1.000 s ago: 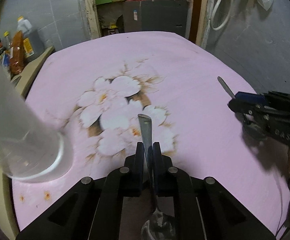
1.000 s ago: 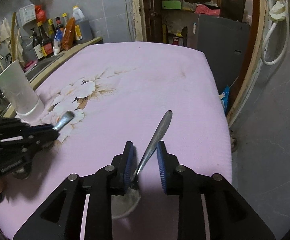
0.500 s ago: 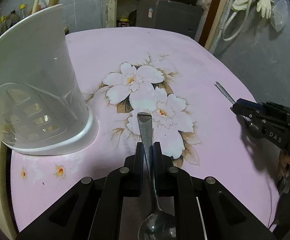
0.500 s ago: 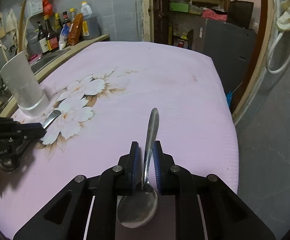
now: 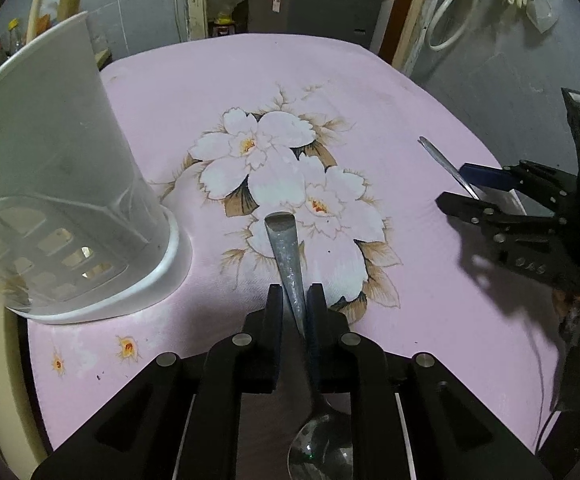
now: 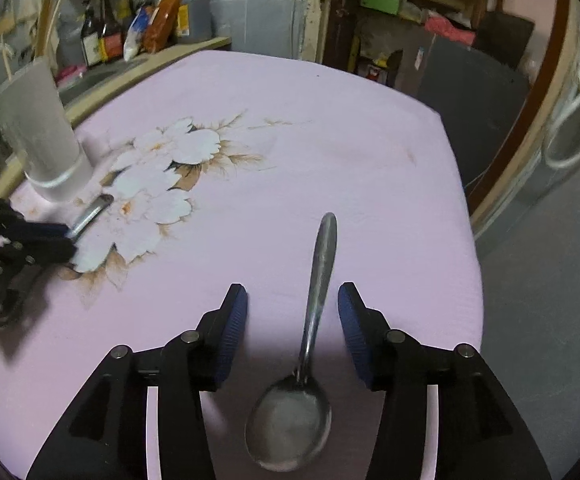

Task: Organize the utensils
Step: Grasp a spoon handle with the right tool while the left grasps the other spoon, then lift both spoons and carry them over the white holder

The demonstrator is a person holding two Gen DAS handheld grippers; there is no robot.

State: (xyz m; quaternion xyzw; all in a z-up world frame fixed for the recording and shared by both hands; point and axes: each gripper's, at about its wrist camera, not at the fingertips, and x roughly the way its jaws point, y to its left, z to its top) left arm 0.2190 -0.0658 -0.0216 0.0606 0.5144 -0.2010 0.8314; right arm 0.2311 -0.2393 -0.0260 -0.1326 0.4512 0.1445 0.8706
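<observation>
lengthwise, both spoons' handles point forward; left gripper clamps small spoon; right gripper gapes around large spoon.

The tablecloth is coloured pale pink, printed with white flowers — orange centres, brown leaves. The utensil holder is rendered in translucent white. Both spoons are finished in silver-grey metal. Black bodies and blue ribbed pads are seen on the right gripper.

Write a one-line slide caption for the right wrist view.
Open right gripper straddling a large steel spoon lying on the pink floral tablecloth.
</observation>
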